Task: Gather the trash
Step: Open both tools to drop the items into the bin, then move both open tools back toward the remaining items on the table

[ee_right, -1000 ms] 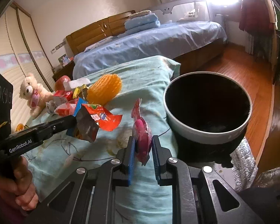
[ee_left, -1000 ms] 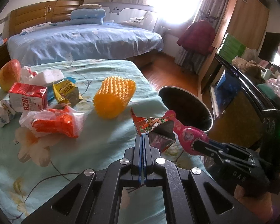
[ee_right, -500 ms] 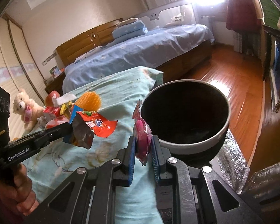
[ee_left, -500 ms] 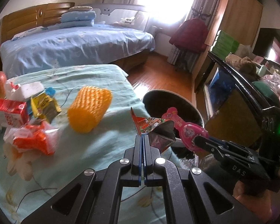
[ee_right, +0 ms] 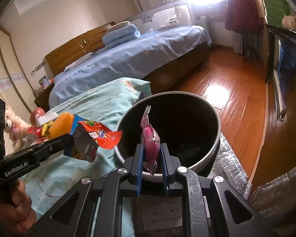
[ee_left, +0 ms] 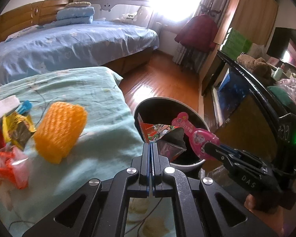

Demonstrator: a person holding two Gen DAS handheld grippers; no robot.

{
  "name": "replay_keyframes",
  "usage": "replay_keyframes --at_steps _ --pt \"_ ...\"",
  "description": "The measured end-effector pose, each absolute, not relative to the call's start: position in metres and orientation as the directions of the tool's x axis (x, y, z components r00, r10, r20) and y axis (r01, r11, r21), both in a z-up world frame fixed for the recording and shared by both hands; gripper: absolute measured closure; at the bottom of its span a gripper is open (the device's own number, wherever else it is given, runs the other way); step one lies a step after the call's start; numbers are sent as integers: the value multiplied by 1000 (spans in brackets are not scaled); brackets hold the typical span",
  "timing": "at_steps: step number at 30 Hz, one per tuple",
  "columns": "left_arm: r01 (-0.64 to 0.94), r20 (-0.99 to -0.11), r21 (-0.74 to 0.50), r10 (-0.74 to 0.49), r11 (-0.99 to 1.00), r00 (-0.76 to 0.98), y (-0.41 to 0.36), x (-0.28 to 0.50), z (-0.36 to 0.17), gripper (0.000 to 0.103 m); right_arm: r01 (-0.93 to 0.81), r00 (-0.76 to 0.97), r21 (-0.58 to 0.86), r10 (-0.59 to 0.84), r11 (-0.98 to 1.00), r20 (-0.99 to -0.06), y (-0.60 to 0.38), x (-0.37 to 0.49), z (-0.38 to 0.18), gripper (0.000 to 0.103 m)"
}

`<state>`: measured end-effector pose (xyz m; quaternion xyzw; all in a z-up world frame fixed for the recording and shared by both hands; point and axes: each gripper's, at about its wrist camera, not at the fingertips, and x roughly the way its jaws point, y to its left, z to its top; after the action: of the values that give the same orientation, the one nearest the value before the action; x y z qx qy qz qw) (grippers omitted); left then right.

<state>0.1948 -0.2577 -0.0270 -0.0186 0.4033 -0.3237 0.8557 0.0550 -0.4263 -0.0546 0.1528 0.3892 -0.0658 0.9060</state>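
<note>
My left gripper (ee_left: 150, 145) is shut on a torn red snack wrapper (ee_left: 159, 132) and holds it at the near rim of the black trash bin (ee_left: 189, 165). In the right wrist view the left gripper (ee_right: 66, 142) holds the wrapper (ee_right: 96, 136) just left of the bin (ee_right: 217, 138). My right gripper (ee_right: 151, 148) is shut on a pink candy packet (ee_right: 150, 138) over the bin's near rim. The packet also shows in the left wrist view (ee_left: 197, 136).
On the teal bed cover (ee_left: 100, 106) lie an orange foam net (ee_left: 61, 132), a yellow wrapper (ee_left: 16, 130), a red-and-white bag (ee_left: 7, 167) and a white box (ee_left: 4, 106). A blue bed (ee_left: 69, 45) stands behind. Wooden floor (ee_right: 236, 98) surrounds the bin.
Both grippers have moved right, away from the trash pile and toward the bin, each still holding its piece. The bin is now nearer and under both pieces.
</note>
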Motion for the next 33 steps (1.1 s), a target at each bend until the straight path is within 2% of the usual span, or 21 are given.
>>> replay_keyframes --at_steps 22,24,25,26,28,33 --pt "539 -714 -283 -550 793 434 -312 234 -43 103 298 641 229 -17 927 -767 -462 84 -71 85" --pt "537 -716 -280 -545 796 435 -312 234 -43 98 308 639 241 -12 921 -769 -465 84 -72 82" --pt "536 -716 -283 -547 795 433 -312 234 -43 91 311 640 253 -5 916 -769 -467 84 -73 81" --pt "532 -716 -285 -546 797 435 -311 233 -43 80 316 640 263 0 912 -769 -469 84 -74 74" --pt "523 -707 -280 -542 805 455 -305 230 -41 69 315 647 275 7 908 -762 -469 82 -72 63" --pt "510 -695 -276 -535 815 480 -283 214 -36 65 296 670 299 26 907 -742 -460 75 -67 50"
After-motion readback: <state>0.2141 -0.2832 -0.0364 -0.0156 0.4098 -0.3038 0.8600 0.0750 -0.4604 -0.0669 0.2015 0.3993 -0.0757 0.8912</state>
